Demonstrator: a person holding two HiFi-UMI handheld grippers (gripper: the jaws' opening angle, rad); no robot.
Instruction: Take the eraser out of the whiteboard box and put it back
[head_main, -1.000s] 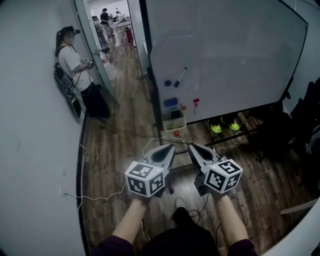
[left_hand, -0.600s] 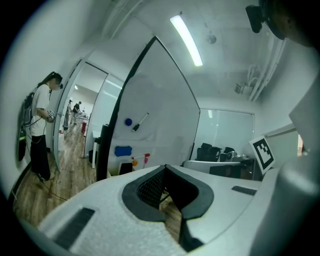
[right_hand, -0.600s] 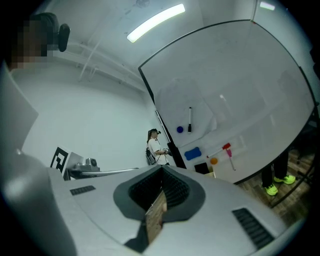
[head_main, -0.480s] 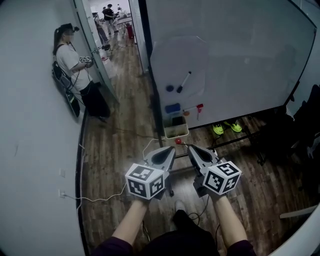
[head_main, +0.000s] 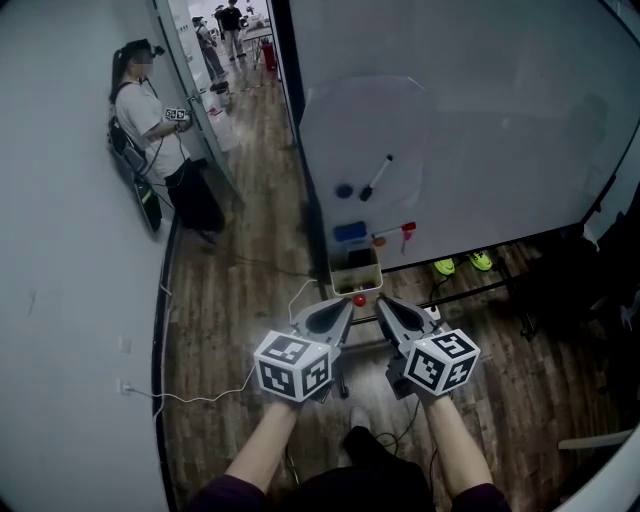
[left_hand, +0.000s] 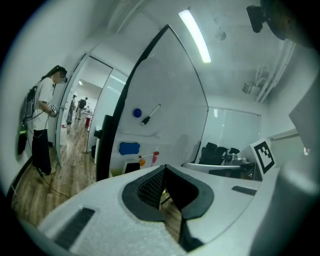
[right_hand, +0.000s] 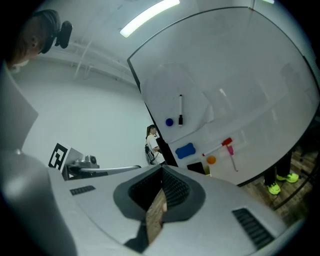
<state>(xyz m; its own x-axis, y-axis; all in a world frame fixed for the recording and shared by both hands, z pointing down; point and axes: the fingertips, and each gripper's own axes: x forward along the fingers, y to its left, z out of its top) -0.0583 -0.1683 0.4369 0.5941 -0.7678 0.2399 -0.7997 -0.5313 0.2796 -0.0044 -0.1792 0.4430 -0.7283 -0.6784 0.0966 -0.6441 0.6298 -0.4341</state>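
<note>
A blue eraser (head_main: 349, 231) sticks to the whiteboard (head_main: 480, 110) low on its left side, just above a small white box (head_main: 357, 272) at the board's bottom edge. In the left gripper view the eraser (left_hand: 129, 148) is ahead and left of the jaws; in the right gripper view the eraser (right_hand: 185, 150) is ahead and a little right. My left gripper (head_main: 343, 301) and right gripper (head_main: 383, 301) are held side by side, pointing at the box from a short way off. Both are shut with nothing between the jaws, as seen at the left gripper (left_hand: 164, 169) and right gripper (right_hand: 162, 170).
On the board are a black marker (head_main: 376, 178), a blue magnet (head_main: 344, 190), a red marker (head_main: 404, 229) and an orange magnet (head_main: 379, 241). A person (head_main: 150, 130) stands by the left wall. Yellow-green shoes (head_main: 458, 265) lie under the board, a white cable (head_main: 200, 395) crosses the wooden floor.
Both grippers have come closer to the whiteboard together. The box and eraser now lie nearer the jaw tips. Both grippers stay shut.
</note>
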